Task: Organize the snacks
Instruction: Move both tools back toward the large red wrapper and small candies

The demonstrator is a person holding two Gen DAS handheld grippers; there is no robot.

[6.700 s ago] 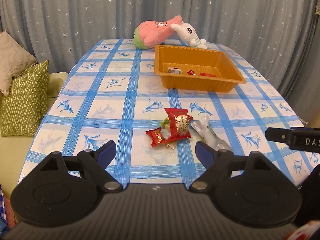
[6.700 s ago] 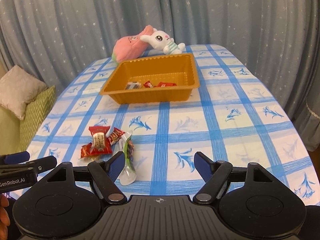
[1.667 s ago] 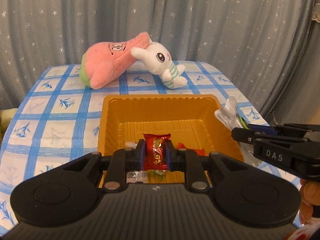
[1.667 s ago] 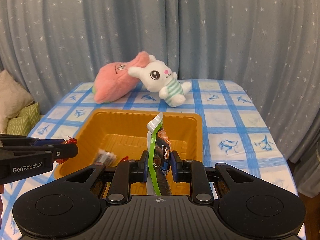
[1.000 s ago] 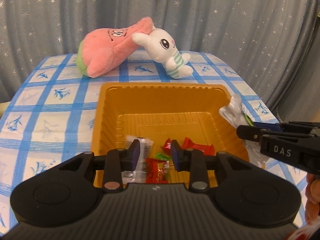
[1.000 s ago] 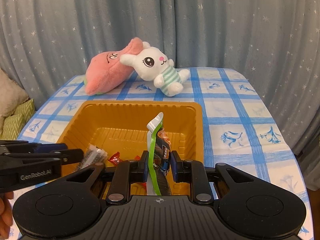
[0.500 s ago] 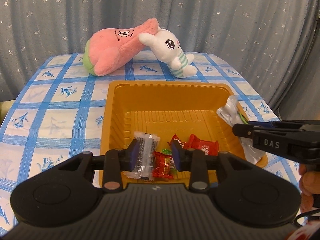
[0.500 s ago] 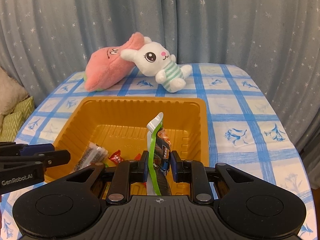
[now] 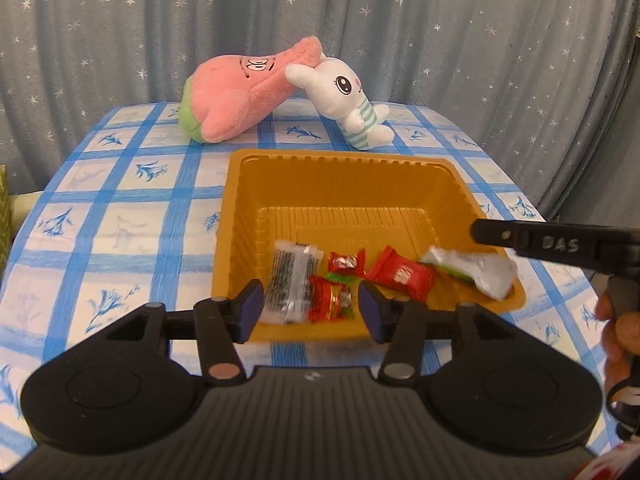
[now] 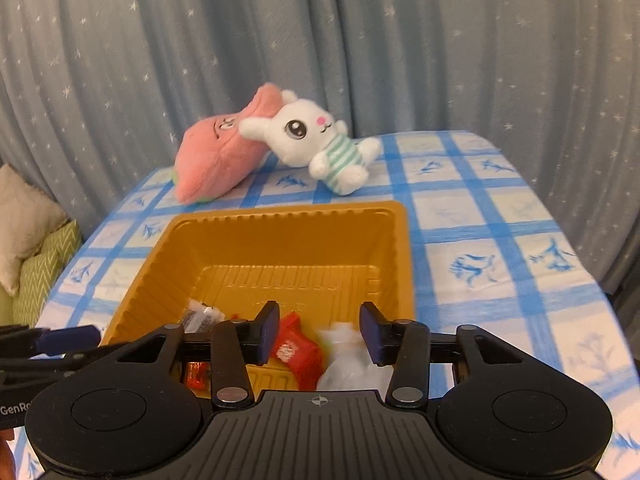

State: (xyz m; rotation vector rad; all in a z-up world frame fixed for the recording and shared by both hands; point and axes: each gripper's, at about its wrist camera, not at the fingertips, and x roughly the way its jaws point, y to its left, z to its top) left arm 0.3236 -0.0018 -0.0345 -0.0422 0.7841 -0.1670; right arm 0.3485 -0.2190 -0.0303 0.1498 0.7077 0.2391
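Observation:
An orange tray (image 9: 344, 184) on the checked table holds several snacks: a clear dark-print packet (image 9: 293, 276), small red candies (image 9: 332, 300), a red packet (image 9: 402, 276) and a silver-green packet (image 9: 476, 270) at its right front corner. My left gripper (image 9: 310, 310) is open and empty at the tray's near edge. My right gripper (image 10: 318, 330) is open and empty above the tray's near right part, over the silver-green packet (image 10: 348, 364) and the red packet (image 10: 296, 354). The tray (image 10: 280, 240) fills the right wrist view.
A pink plush (image 9: 236, 92) and a white bunny plush (image 9: 348, 100) lie behind the tray at the table's far edge. Grey starred curtains hang behind. Cushions (image 10: 28, 248) sit left of the table. The right gripper's finger (image 9: 540, 242) reaches over the tray's right rim.
My right gripper has opened and the silver-green packet has dropped into the tray's right front corner. My left gripper has opened wider and stays by the tray's near edge.

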